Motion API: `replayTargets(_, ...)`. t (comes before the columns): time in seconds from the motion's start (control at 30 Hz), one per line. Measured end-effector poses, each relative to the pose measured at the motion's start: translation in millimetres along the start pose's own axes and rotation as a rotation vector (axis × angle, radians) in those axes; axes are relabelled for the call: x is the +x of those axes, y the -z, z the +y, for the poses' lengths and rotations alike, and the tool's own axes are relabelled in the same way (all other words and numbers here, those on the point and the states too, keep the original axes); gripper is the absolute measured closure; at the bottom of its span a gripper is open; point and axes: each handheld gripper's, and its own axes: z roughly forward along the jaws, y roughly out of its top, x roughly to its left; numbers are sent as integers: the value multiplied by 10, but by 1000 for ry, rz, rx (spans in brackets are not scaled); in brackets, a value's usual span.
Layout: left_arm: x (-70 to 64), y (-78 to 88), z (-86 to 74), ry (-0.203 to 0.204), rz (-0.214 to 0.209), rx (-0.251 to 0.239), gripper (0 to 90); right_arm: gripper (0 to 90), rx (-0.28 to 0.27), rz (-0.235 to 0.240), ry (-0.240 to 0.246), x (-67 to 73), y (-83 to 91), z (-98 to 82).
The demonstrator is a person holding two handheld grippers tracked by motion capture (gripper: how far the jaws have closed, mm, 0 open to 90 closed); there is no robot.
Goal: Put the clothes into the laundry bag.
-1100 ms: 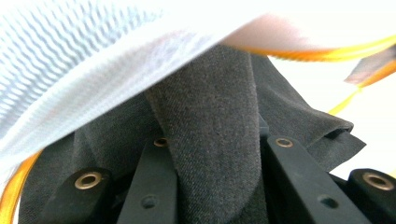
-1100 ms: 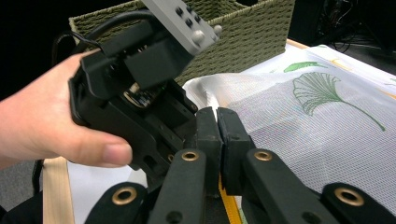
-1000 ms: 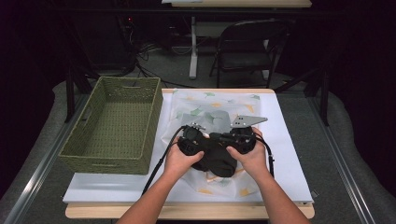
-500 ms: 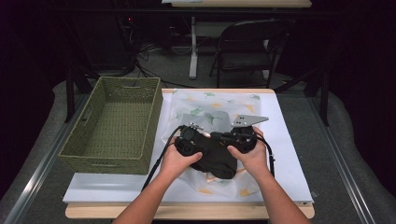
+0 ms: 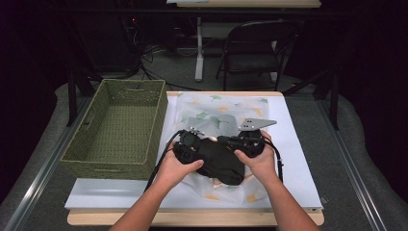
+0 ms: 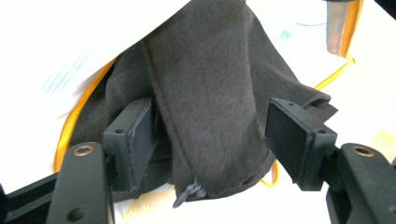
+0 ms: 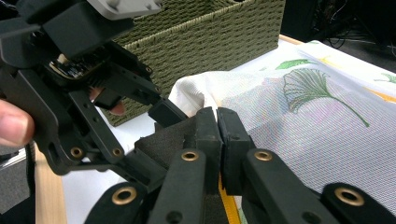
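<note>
The dark cloth (image 5: 219,161) lies bunched on the leaf-printed white sheet (image 5: 216,108), near the front middle of the surface (image 5: 298,159), between your 2 hands; an orange edge band shows under it in the left gripper view. Your left gripper (image 6: 212,140) has its fingers (image 6: 135,140) standing apart on both sides of a fold of the cloth; they have just been opening, the cloth is between them, and the pads do not press on it. Your right gripper (image 7: 217,128) has its fingers (image 7: 205,130) closed together on the edge of the dark cloth, so this one holds it. The green woven basket (image 5: 120,127) stands just beside the sheet, at the left of the surface; a dark folding chair (image 5: 255,48) stands behind the surface.
</note>
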Motion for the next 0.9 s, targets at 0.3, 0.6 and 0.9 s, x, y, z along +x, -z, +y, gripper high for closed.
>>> replayTargets(0.3, -1, -174, -119, 18, -25, 53, 315, 884, 1, 1, 4, 9, -4, -1)
replayTargets(0.6, -30, -274, -167, 17, -50, 79, 370, 884, 3, -1, 4, 11, 0, -3)
replayTargets(0.9, -27, -274, -170, 15, -51, 82, 506, 884, 5, 0, 4, 13, -3, -4)
